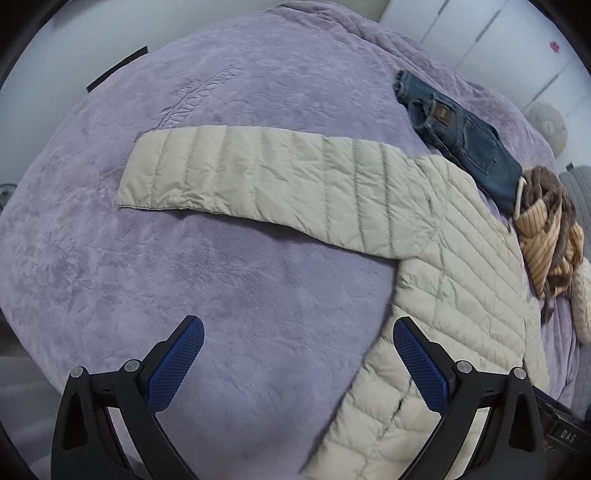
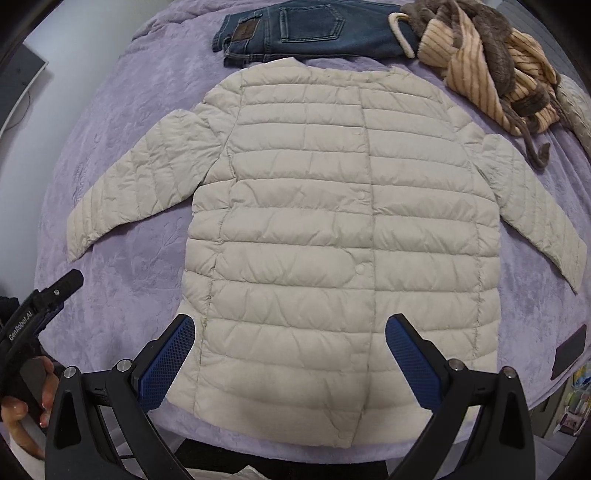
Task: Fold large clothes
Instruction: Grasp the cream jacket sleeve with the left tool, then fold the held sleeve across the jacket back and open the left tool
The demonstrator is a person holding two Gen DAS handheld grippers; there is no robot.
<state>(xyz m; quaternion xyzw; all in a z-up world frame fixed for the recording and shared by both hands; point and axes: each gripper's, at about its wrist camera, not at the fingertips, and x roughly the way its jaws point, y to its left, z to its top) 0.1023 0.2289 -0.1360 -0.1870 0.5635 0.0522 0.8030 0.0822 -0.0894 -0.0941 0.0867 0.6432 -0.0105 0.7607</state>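
Both my grippers hang wide open, holding nothing; the right gripper [image 2: 290,349] hovers over the hem of the jacket [image 2: 332,229], the left gripper [image 1: 297,345] over bare blanket [image 1: 147,277] beside its side edge; the purple blanket spreads under everything; the pale quilted jacket lies flat on it, snapped shut, sleeves spread outward; folded jeans [image 2: 314,33] lie just beyond its collar; a striped brown-and-tan garment [image 2: 491,70] sits bunched beside them.
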